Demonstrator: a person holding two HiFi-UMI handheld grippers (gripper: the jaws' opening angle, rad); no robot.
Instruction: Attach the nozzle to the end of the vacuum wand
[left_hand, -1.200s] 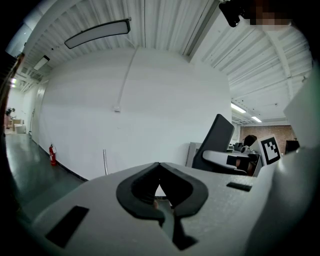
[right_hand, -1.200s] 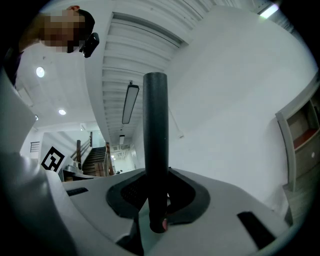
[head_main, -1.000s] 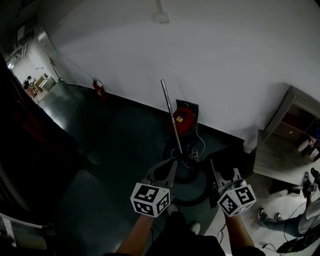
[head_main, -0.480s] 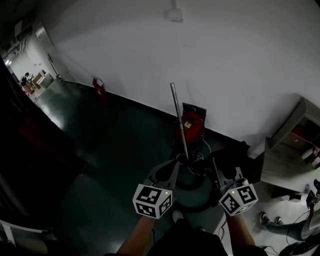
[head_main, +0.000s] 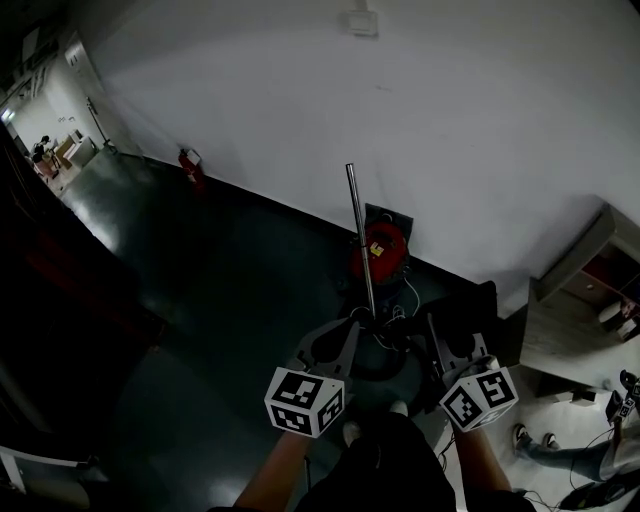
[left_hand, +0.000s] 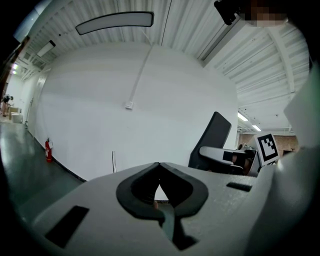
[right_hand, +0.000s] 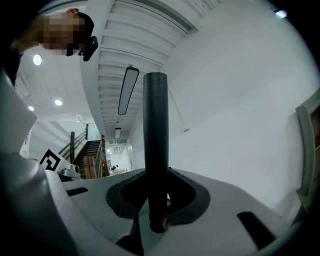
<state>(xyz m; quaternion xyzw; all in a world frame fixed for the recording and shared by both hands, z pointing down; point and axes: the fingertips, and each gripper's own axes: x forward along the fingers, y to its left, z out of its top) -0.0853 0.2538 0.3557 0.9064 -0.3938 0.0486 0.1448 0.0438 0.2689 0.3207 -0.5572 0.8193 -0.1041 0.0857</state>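
The metal vacuum wand (head_main: 358, 240) stands upright before the white wall, rising from the red canister (head_main: 380, 250); it shows as a thin pole (left_hand: 113, 161) in the left gripper view. My right gripper (head_main: 438, 338) is shut on the black nozzle (right_hand: 155, 125), whose tube sticks up between the jaws (right_hand: 157, 172). The nozzle also appears as a dark slanted piece (left_hand: 214, 136) at the right of the left gripper view. My left gripper (head_main: 340, 335) is shut with nothing in it (left_hand: 159, 165). Both grippers hover short of the wand's base, one on each side.
A black hose (head_main: 385, 385) coils on the dark floor below the grippers, with white cable (head_main: 398, 308) by the canister. A red fire extinguisher (head_main: 188, 160) stands against the wall at left. A wooden shelf unit (head_main: 580, 285) is at right, with a person's shoes (head_main: 525, 437) near it.
Both grippers have travelled forward with me toward the wand and wall, which now look nearer. The jaws have kept their states; the nozzle stays in the right gripper.
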